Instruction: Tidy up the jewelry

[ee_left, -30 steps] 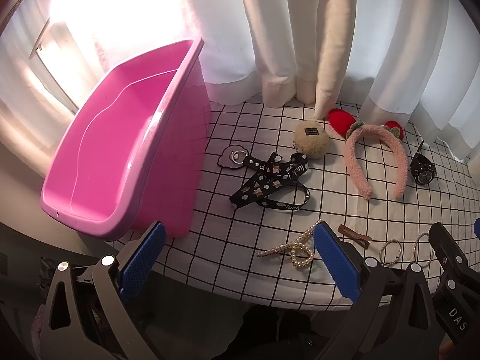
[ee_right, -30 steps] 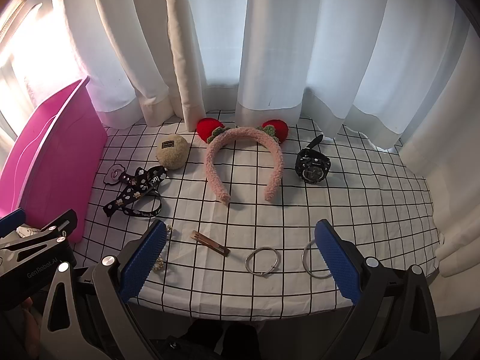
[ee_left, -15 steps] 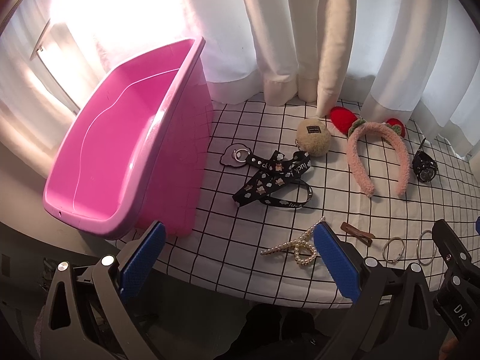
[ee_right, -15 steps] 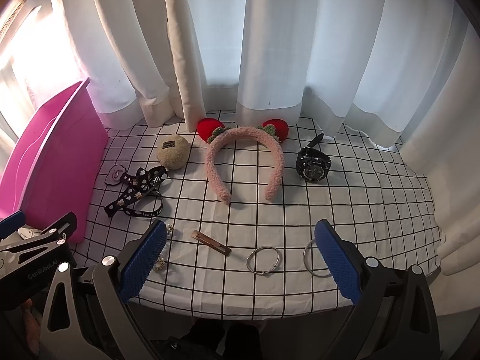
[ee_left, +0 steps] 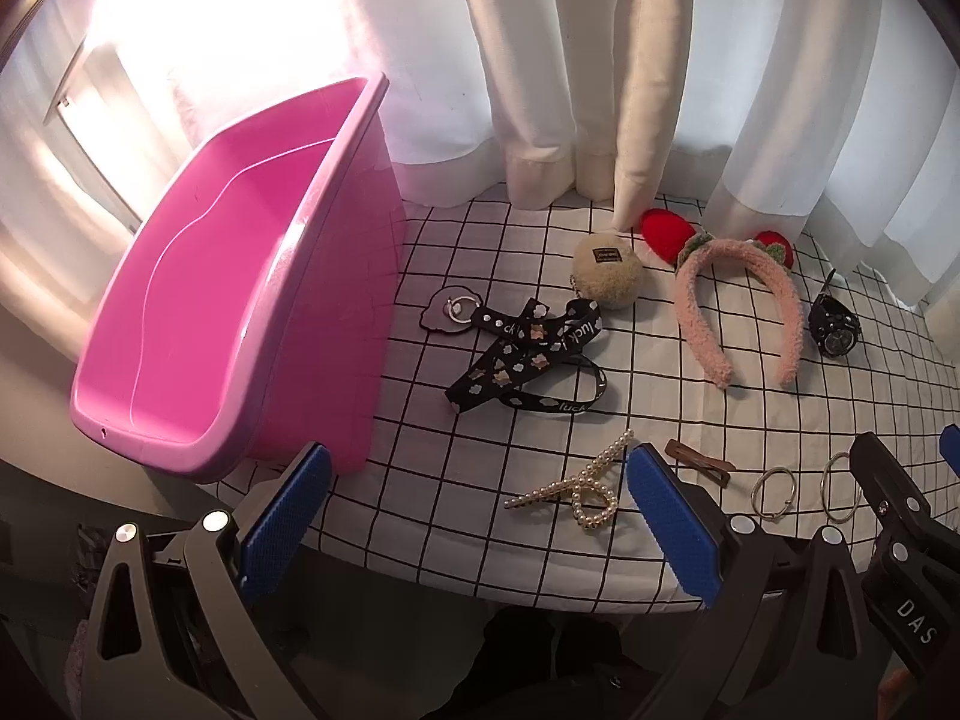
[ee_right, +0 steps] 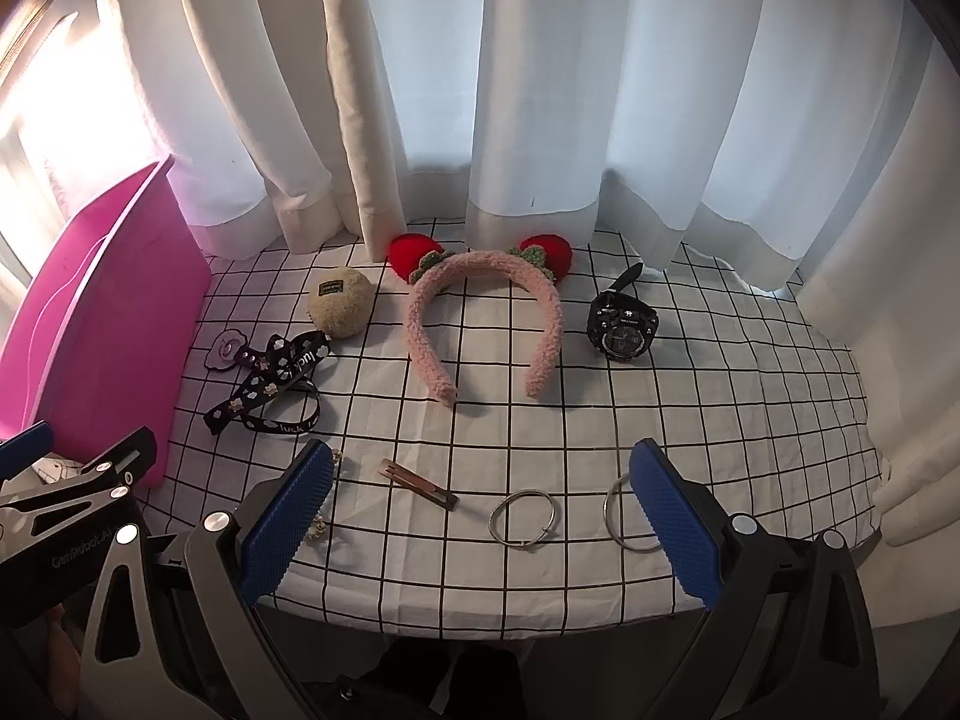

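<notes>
Checked tablecloth with jewelry, pink bin, left gripper and right gripper fingers spread wide, holding nothing

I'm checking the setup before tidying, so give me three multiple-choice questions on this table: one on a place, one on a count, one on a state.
1. Where does the black wristwatch lie?
A. in the bin
B. right of the fluffy pink headband
C. on the pearl hair clip

2. How many thin metal bangles lie on the checked cloth?
A. one
B. two
C. four

3. What state is the pink plastic bin in?
A. empty
B. full of jewelry
C. lidded

Answers: 1 B, the right wrist view shows it beside the headband's right end. 2 B, two rings lie side by side at the near edge. 3 A, its bare inside shows.
</notes>
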`<state>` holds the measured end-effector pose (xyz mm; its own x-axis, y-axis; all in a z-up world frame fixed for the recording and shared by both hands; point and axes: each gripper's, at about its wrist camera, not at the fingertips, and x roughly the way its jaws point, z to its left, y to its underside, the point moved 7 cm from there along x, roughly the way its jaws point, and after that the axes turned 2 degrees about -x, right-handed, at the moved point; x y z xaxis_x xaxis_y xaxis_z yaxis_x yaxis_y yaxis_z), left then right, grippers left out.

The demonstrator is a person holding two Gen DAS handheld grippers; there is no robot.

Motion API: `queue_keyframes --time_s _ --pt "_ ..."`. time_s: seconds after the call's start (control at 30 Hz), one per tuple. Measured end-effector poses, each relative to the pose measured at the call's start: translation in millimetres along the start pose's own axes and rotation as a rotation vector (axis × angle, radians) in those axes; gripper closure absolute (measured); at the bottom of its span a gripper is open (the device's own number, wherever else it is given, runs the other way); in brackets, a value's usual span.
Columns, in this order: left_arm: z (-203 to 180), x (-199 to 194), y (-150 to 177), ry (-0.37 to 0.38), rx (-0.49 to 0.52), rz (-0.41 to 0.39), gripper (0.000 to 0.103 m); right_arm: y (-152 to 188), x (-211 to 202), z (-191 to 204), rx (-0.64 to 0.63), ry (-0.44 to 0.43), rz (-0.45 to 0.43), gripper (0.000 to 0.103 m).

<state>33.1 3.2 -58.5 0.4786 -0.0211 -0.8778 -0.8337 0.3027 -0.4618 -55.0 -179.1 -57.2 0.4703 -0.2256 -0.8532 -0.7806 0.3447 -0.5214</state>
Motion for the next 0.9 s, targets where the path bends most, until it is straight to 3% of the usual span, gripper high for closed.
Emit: queue_keyframes --time_s 0.43,0.9 --pt "-30.3 27.8 8.8 0.044 0.089 0.037 0.006 14.1 28.1 -23.0 0.082 0.043 0.028 0.009" --pt "-107.5 50.4 55.7 0.086 0.095 0.075 0.006 60.0 75.6 -102.0 0.044 0.029 0.106 0.009"
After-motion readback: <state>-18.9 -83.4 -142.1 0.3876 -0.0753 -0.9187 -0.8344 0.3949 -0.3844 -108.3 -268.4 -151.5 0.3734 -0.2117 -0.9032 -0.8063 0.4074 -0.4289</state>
